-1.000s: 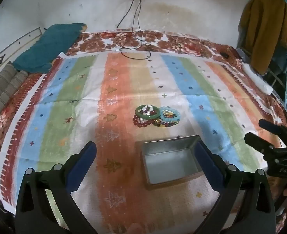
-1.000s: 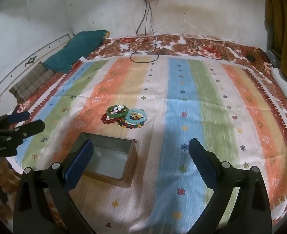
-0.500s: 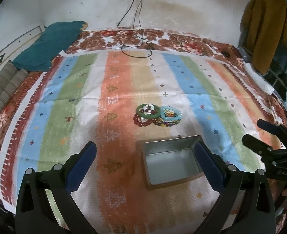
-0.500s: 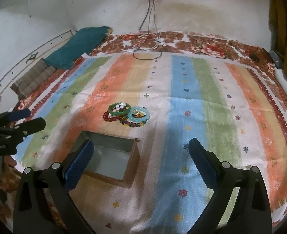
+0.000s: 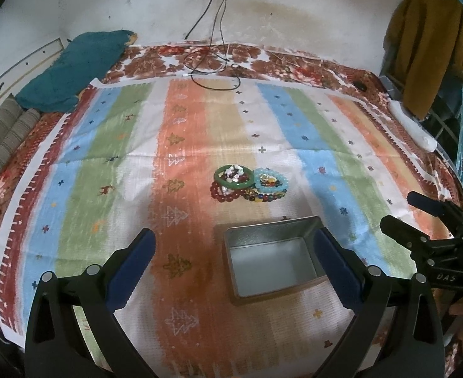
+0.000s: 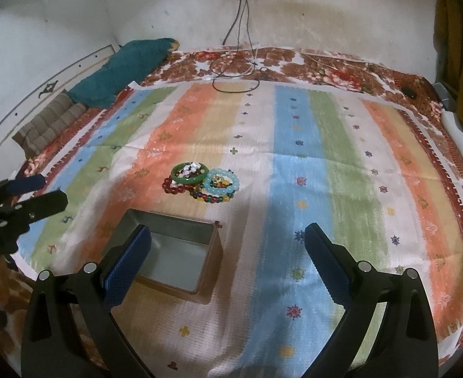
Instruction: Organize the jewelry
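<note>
Jewelry [image 5: 249, 183] sits bunched in one small heap mid-bed on the striped cloth [image 5: 130, 145]: green bangle [image 5: 233, 177] on top w/ small pale bits inside it, light-blue bead bracelet [image 5: 270, 183] touching its right side, red bead strand [image 5: 223, 192] and a multicolour one tucked under the front. Piled that tight, you'll prob. need to peel pieces off one at a time, top first.

Metal tin [image 5: 272, 263] is open, nothing visible inside, parked just nearer you than the heap. Looks like the obvious drop spot: short carry, mouth up, no lid in the way.

Your left tool [image 5: 236, 261] hangs above the near bed w/ both blue pads wide apart, nothing between them; the right pad overlaps the tin's far-right corner in that view, so you're roughly lined up over it, not on the jewelry. Right tool [image 6: 228, 260] likewise spread wide, unloaded, w/ its left pad over the tin's left wall and the rest over bare cloth.

Both tools spread like this reads as pre-grasp: nothing picked yet, task barely begun. Bangle's rigid rim is prob. the easiest first grab; bead strands will sag and may drag neighbours along.
</note>
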The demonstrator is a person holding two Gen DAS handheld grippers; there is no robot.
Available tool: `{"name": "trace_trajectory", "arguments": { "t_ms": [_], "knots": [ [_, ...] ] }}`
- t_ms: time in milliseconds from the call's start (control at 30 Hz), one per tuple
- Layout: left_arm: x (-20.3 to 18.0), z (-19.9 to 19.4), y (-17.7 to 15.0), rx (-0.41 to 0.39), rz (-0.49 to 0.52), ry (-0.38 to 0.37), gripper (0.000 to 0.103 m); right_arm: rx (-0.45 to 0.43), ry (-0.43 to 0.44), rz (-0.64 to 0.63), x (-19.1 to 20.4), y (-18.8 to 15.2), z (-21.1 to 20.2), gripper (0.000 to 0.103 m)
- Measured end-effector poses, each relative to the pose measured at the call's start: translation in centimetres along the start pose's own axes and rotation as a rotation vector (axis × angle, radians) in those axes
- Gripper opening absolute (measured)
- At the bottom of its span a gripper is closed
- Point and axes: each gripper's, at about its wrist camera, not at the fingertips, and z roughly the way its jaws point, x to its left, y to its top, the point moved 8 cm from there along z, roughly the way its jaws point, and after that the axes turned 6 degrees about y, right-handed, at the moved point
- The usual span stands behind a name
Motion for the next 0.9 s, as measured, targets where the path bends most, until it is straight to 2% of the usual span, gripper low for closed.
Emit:
{"name": "trace_trajectory", "arguments": {
  "t_ms": [600, 900],
  "knots": [
    [0.4, 0.7, 0.2, -0.001, -0.006, 0.036, 0.098, 0.003, -0.025, 0.012, -0.9, 0.9, 0.6, 0.099],
    [0.9, 2.1, 1.5, 0.014, 0.023, 0.079, 0.098, 0.056, -0.061, 0.001, -2.3, 1.2, 2.3, 0.099]
  ]
}}
